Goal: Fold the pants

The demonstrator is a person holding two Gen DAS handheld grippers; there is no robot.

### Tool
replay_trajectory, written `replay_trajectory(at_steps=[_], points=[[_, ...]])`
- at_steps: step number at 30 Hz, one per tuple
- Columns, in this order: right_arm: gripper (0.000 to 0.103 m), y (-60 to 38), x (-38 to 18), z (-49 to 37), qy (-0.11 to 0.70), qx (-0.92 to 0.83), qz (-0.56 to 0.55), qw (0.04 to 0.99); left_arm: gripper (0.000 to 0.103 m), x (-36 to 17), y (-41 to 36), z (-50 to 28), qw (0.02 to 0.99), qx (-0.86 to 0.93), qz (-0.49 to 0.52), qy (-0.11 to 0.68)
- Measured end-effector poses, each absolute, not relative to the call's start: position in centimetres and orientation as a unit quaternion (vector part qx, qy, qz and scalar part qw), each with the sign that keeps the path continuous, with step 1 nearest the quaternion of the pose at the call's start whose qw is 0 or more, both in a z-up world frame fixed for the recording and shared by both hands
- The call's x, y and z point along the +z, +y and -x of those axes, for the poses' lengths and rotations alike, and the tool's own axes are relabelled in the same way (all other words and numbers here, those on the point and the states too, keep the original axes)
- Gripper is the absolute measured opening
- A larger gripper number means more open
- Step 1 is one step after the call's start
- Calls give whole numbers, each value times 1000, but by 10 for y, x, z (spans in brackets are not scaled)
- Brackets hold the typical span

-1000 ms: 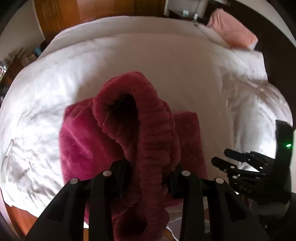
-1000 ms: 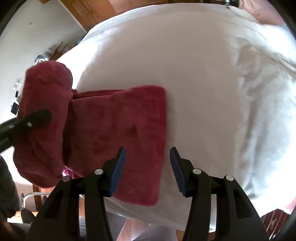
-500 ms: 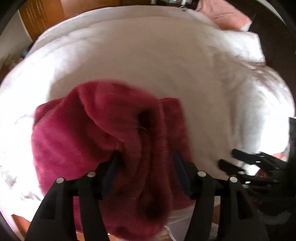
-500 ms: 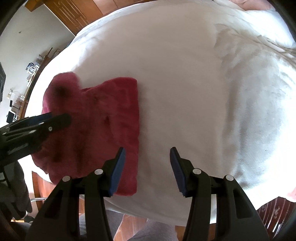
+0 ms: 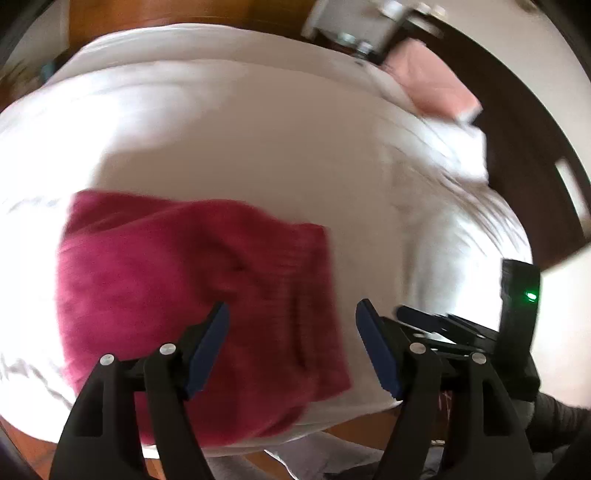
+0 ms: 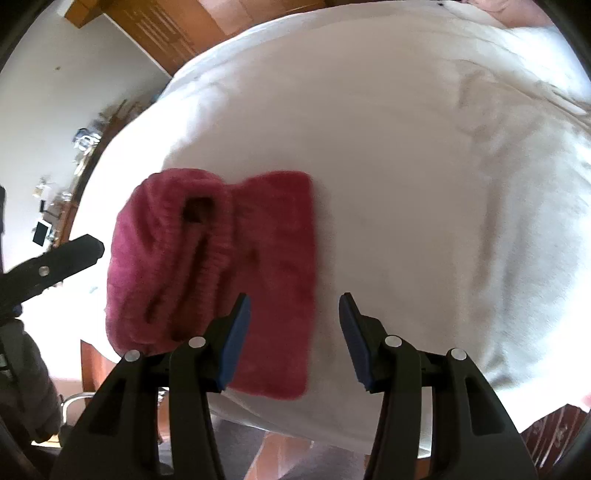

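Observation:
The dark red fleece pants (image 5: pixel 192 288) lie folded in a thick bundle on the white bed (image 5: pixel 258 147), near its front edge. In the right wrist view the pants (image 6: pixel 221 266) show the ribbed waistband folded on top at the left. My left gripper (image 5: pixel 291 332) is open and empty, just above the bundle's near right part. My right gripper (image 6: pixel 293 328) is open and empty, over the bundle's right edge. The right gripper's body (image 5: pixel 480 332) shows at the right of the left wrist view, and a left finger (image 6: pixel 59 258) at the left of the right wrist view.
A pink pillow (image 5: pixel 432 85) lies at the far right of the bed by a dark headboard (image 5: pixel 535 155). Wooden floor and a wardrobe (image 6: pixel 166 33) lie beyond the bed. A cluttered desk (image 6: pixel 62 192) stands at the left wall.
My left gripper has let go of the waistband fold, which now lies on the bundle, and has opened wide. The right gripper stayed open and shifted slightly.

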State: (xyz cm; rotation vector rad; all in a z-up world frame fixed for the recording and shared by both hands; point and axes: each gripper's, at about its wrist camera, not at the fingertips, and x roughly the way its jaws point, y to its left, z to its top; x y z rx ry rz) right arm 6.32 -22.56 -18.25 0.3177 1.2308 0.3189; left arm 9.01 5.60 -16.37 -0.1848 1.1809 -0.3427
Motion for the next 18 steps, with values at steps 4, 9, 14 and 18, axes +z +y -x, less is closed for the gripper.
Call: replay_trajectory(at_steps=[4,9,14,18], points=[[62,-201,-178,-73,574,183,-153,783,71,-172,92,-88,818,-104,90,558],[72,-160,-177,-86,584,235,-168,758,71,-178,120,-76,823,-65,77,559],[77,-126,-186,-103,599,238,-168,745,71,-192,132,-68,814,-58,83,572],[79,-105,-205,-112,626,205,-150,737,72,-202,142,-64,806,-63,90,581]])
